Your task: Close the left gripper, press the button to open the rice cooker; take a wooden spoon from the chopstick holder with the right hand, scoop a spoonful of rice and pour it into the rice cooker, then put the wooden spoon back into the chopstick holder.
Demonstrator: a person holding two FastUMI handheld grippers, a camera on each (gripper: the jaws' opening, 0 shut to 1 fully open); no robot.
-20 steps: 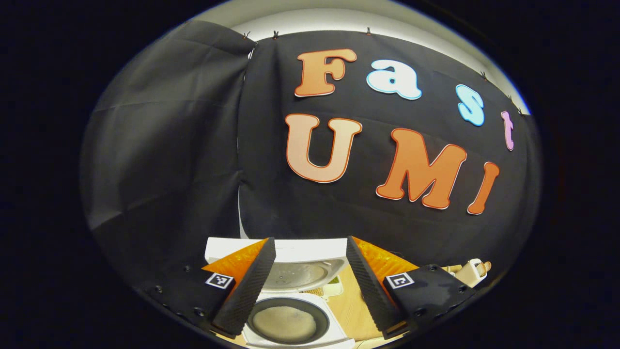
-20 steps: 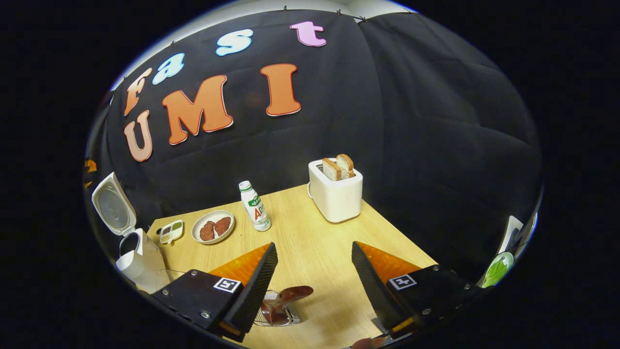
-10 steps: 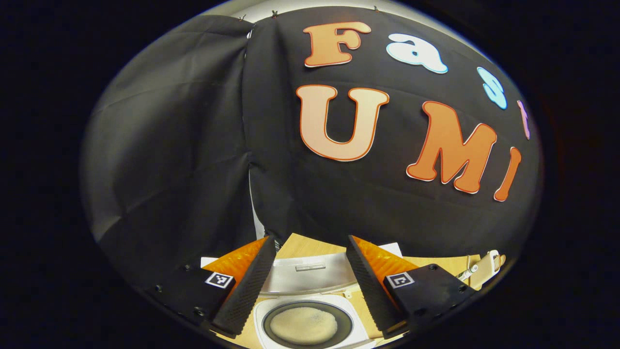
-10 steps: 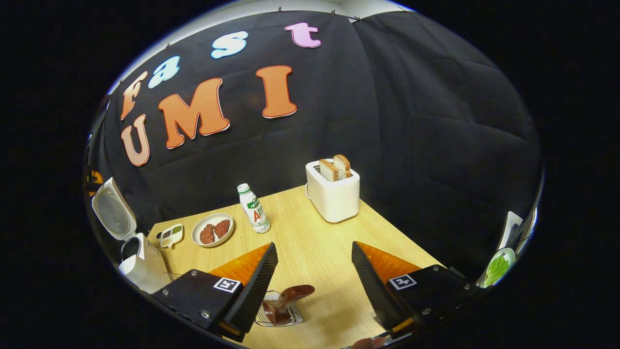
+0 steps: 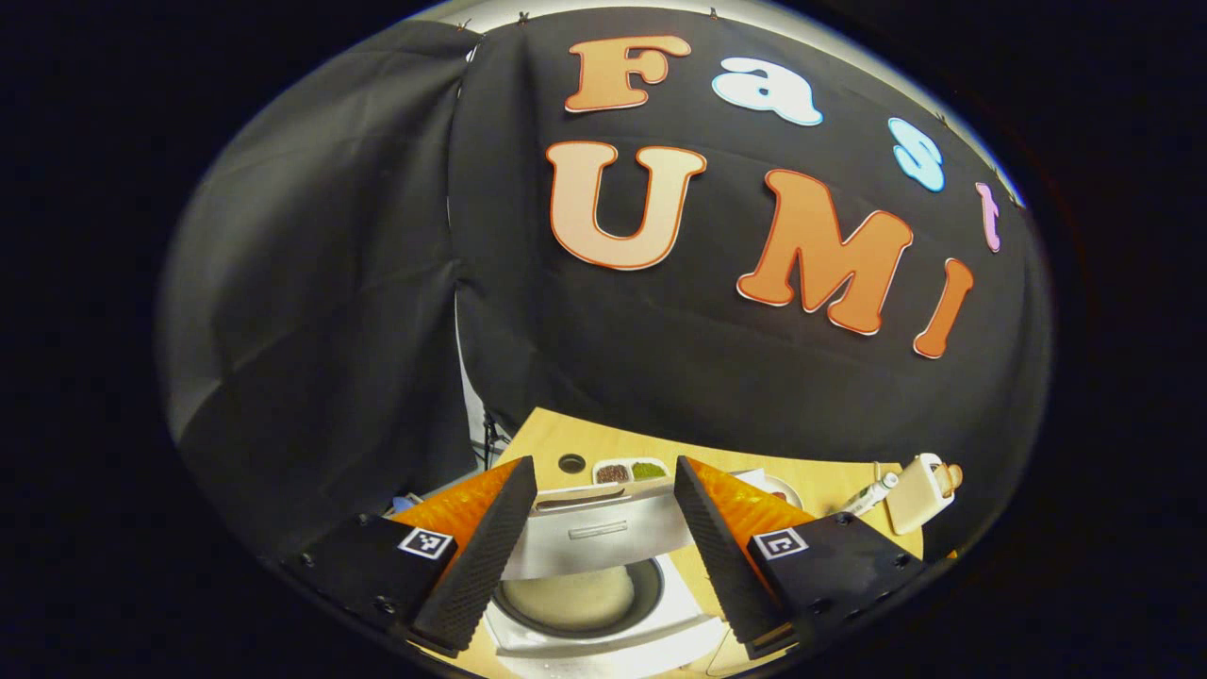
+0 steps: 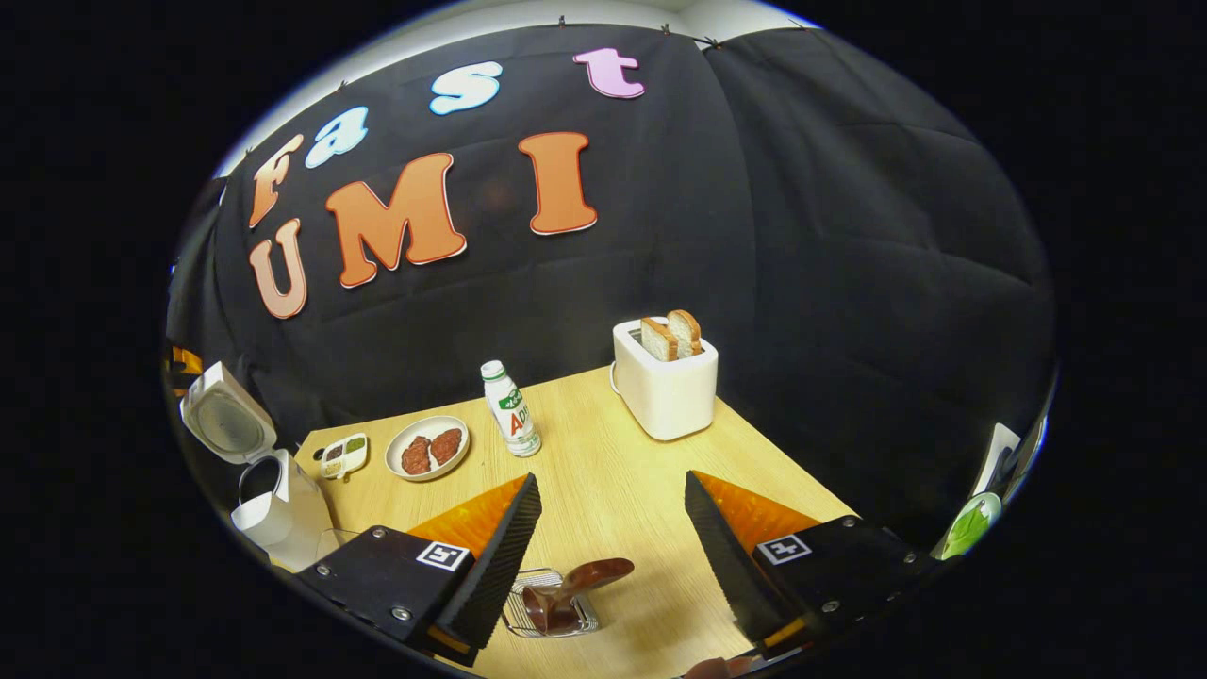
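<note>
Left hand-held gripper (image 5: 603,528) spread wide above the rice cooker (image 5: 603,604), lid up. Right hand-held gripper (image 6: 608,542) also spread, over the wooden spoon (image 6: 575,587) in its chopstick holder (image 6: 550,613) on the tabletop (image 6: 613,471).

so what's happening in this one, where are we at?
The white rice cooker stands open, lid up, with rice visible in its dark inner pot. The left claw hangs open above it, holding nothing. The right claw is open too, over the wire chopstick holder with the brown wooden spoon in it, not gripped.
</note>
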